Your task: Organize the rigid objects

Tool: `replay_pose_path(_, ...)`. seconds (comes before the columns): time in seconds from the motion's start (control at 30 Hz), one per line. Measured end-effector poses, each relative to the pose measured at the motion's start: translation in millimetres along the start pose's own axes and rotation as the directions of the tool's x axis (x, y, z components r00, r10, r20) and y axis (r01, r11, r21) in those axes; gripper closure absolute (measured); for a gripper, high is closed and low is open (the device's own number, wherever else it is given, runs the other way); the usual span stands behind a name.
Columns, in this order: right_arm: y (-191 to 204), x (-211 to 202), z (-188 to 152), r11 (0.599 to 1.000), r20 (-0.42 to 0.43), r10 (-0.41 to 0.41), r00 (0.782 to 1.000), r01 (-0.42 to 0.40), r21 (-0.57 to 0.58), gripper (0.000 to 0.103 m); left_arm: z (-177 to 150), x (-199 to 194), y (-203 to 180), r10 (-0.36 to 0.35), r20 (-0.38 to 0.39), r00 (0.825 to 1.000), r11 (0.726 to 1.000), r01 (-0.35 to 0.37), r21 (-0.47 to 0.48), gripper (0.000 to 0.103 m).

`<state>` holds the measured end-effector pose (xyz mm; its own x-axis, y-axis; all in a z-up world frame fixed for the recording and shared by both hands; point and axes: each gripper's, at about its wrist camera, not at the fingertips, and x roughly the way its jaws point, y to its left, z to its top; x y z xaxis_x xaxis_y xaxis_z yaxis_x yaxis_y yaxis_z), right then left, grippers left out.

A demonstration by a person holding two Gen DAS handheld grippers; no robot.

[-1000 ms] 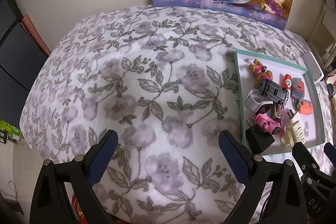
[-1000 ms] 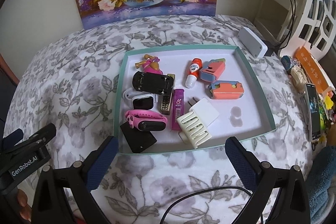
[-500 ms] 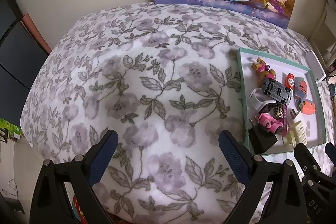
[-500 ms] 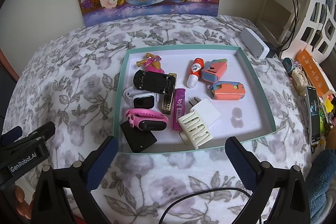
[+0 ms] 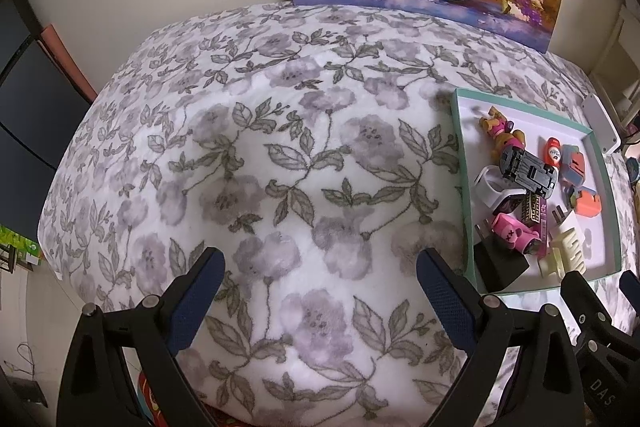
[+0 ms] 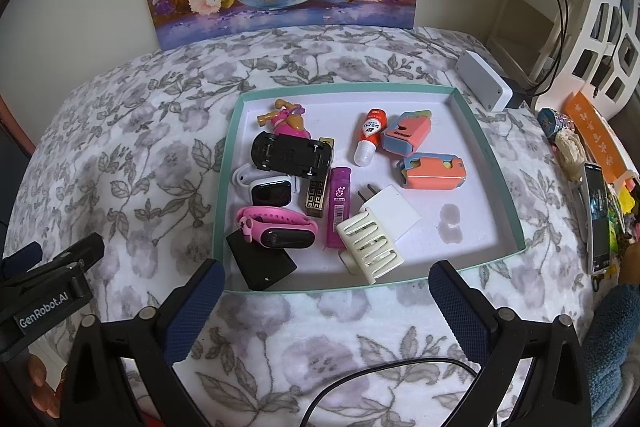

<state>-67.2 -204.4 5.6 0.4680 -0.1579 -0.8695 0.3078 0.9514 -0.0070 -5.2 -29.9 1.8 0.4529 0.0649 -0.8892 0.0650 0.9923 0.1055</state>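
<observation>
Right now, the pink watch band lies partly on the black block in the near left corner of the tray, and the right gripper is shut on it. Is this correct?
Not fully. The pink watch band does lie partly on the black block in the tray's near left corner, but the right gripper is open and holds nothing; its fingers stand wide apart before the tray's near edge. The right wrist view shows this.

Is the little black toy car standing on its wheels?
No, the black toy car lies flipped in the tray, its underside and wheels facing up, resting partly on the white smartwatch.
</observation>
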Motion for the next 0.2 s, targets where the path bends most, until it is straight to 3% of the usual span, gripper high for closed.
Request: replay_pose_path(0.2,0.3,0.3,0.0,1.0,0.0,0.0,1.0,0.0,0.001,0.0,0.4,-1.6,-0.2,-0.006,0.004,1.0,1.0,0.006,0.009,0.006)
